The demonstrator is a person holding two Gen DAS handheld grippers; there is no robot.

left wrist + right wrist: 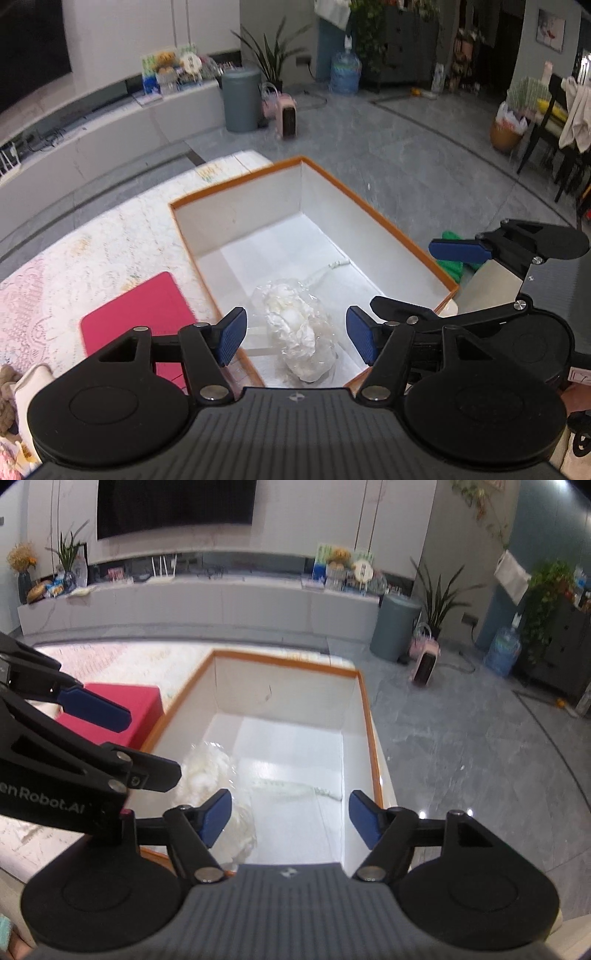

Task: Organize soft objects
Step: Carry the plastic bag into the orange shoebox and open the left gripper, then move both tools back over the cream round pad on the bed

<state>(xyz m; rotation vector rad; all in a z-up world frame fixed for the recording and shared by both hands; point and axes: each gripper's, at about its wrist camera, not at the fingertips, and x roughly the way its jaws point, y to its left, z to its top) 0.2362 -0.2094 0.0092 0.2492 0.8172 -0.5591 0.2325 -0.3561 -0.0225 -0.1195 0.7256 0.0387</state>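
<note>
A white box with an orange rim [236, 177] [288, 662] stands open on the table. Inside it lies a soft white bundle in a clear plastic bag [291, 321] [218, 771], beside a thin white cord [328, 267]. My left gripper [297, 338] hangs open above the bag, its blue pads apart and touching nothing. My right gripper [290, 818] is open over the box's near right part, nothing between its pads. Each gripper shows in the other's view: the right one [424, 280] over the box's right wall, the left one [125, 738] at the left.
A flat pink-red item [136, 314] [125, 698] lies on the lace tablecloth [92, 240] left of the box. Something green [452, 266] sits behind the right gripper. On the floor beyond are a grey bin [240, 99], a small pink heater [288, 116] and dark chairs [554, 122].
</note>
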